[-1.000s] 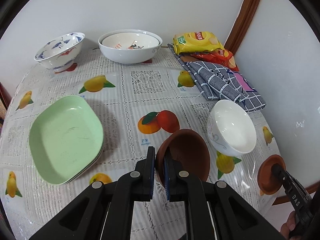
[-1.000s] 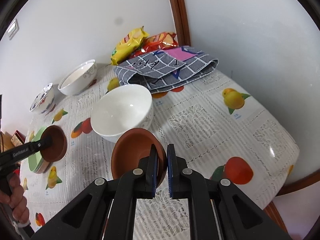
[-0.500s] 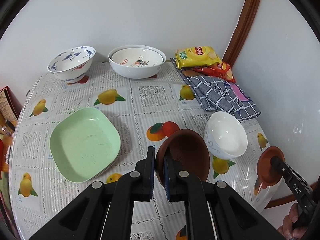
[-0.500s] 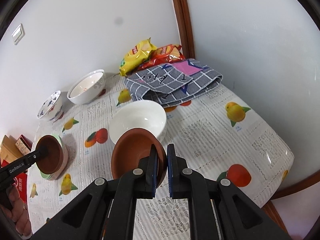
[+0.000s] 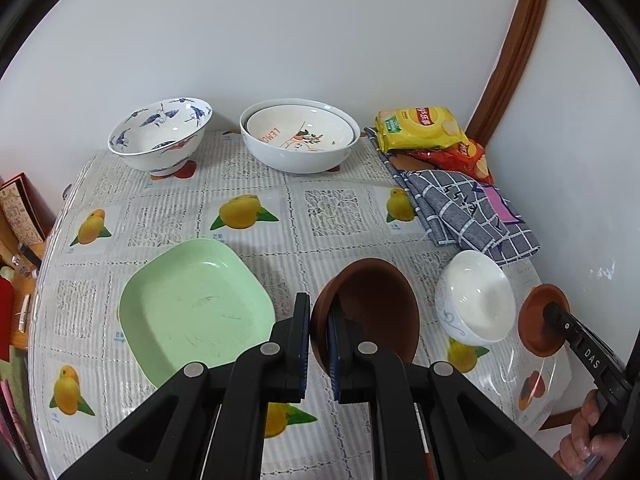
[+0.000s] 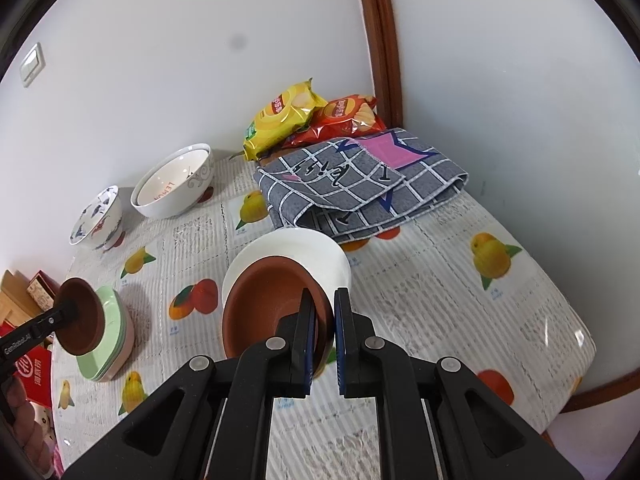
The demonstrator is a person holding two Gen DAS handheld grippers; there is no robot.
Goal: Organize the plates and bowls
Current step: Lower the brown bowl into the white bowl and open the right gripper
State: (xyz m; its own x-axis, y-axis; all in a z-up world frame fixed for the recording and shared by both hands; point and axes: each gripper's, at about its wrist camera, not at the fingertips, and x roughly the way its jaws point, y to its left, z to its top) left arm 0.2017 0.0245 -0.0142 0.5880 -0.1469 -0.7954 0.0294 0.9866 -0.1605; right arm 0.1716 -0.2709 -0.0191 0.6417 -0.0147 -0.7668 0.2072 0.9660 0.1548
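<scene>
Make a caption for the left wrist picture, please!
Left gripper pinches a brown bowl above the fruit-print tablecloth.

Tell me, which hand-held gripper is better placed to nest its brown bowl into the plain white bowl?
Probably the right hand-held gripper: its brown bowl hangs beside the white bowl, which stands right of the left's bowl.

Plain white walls [image 5: 320, 40], brown wooden trim [image 6: 380, 40] in the corner, wall switch [image 6: 32, 65], fruit-print tablecloth [image 6: 440, 280]
</scene>
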